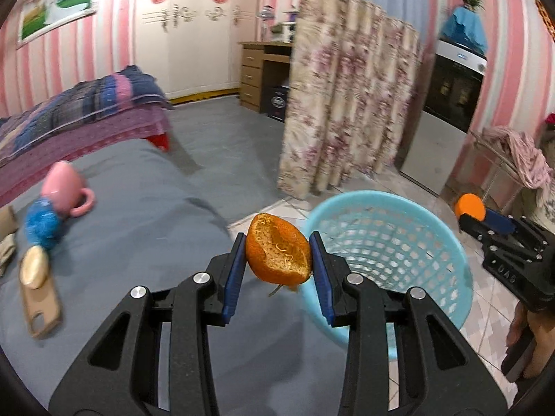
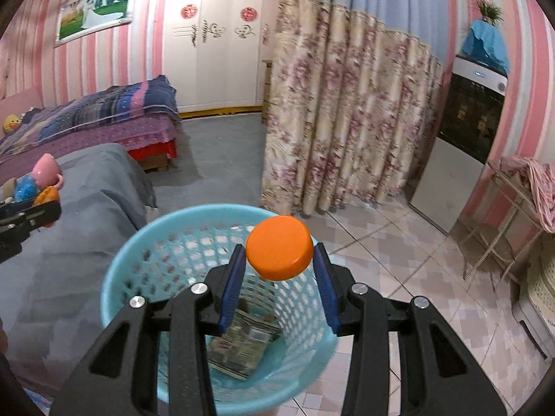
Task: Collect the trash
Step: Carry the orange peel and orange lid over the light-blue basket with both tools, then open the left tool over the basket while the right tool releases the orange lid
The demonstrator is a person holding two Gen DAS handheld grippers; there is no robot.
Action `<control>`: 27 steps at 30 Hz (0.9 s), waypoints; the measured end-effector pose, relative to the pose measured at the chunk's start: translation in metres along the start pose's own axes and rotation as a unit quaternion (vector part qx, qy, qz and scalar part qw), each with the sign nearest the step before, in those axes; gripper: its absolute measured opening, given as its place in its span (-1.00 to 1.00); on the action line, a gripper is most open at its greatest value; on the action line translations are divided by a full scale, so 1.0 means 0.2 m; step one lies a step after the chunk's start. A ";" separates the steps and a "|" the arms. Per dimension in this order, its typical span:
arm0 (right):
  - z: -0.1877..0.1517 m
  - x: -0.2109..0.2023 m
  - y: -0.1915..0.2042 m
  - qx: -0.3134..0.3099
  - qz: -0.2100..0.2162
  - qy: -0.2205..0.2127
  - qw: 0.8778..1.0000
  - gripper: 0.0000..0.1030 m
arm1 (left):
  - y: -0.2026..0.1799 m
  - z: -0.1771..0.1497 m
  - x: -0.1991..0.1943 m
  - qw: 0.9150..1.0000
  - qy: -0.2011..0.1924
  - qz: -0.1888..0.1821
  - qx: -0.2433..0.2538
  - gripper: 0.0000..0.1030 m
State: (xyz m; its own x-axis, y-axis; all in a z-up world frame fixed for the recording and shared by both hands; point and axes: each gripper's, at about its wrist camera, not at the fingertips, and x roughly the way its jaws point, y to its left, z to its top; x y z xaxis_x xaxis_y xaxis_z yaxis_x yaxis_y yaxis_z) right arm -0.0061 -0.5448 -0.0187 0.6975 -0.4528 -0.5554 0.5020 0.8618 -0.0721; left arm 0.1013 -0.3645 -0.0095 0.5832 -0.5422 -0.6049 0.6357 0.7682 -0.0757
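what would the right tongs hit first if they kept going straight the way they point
Probably the blue basket: the right tongs, holding the orange cap, aim into its open mouth, likely at its far inner wall. Depth is uncertain.

Both tongs, left (image 1: 277, 260) and right (image 2: 279, 263), clamped, angled downward

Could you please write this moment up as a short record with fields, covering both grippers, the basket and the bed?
left gripper: shut on orange peel, beside the basket rim
right gripper: shut on orange lid, over the basket opening
basket: light blue, mesh walls, on tiled floor, a printed packet at the bottom
bed cover: grey; pink mug on its side, blue fuzzy thing, tan case
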 end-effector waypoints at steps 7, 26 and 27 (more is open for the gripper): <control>-0.05 0.05 -0.08 0.013 -0.006 0.016 1.000 -0.22 | -0.20 0.01 0.15 0.999 0.012 -0.035 0.022 -0.31; -0.08 0.09 0.04 0.010 0.004 0.025 1.000 -0.22 | 0.19 0.03 0.01 0.999 -0.008 0.038 -0.018 0.79; -0.07 0.10 0.06 0.008 0.005 0.024 1.000 -0.21 | 0.22 0.02 0.00 0.999 -0.006 0.044 -0.021 0.79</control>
State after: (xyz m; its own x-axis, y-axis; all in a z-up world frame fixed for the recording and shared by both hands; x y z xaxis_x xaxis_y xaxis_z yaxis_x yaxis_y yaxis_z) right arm 0.0066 -0.5411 -0.0423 0.6777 -0.4316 -0.5953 0.5028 0.8628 -0.0531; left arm 0.1320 -0.3315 -0.0091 0.6421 -0.4758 -0.6010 0.5602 0.8265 -0.0557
